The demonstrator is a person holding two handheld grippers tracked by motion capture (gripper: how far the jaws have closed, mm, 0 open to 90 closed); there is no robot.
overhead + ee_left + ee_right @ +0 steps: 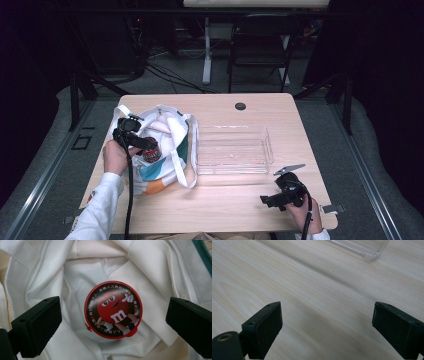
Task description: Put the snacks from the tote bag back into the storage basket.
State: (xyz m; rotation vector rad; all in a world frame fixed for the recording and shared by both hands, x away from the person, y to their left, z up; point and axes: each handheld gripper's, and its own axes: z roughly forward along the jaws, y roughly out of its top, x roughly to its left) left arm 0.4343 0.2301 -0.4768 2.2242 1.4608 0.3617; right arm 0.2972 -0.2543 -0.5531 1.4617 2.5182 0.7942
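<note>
Your left gripper (113, 322) hangs over the mouth of the tote bag (165, 145) at the left of the high view, with its jaws spread wide and nothing between them. Centred in the gap, in the middle of the left gripper view, sits the candy tin (113, 310), lid up, nestled in the white lining at the bottom of the bag. You have lined it up this way, it seems, so that both pads can drop either side of the round lid and close on it squarely.

The lid is easy to read in part: a red cartoon candy figure with a white "m" on its body, white gloves and shoes, on a dark disc with a red rim. A ring of small Chinese characters runs round the edge, too fine to make out. A small red tab sticks out at the lid's lower left.

The clear plastic tray (233, 148) lies just right of the bag, in the centre of the high view, and looks like the place the tin is meant to go.

Your right gripper (280, 192) rests low at the lower right of that view, jaws likewise parted and holding nothing, aimed across bare table (312, 290) towards the tray's corner (372, 251), probably waiting out of the way.
</note>
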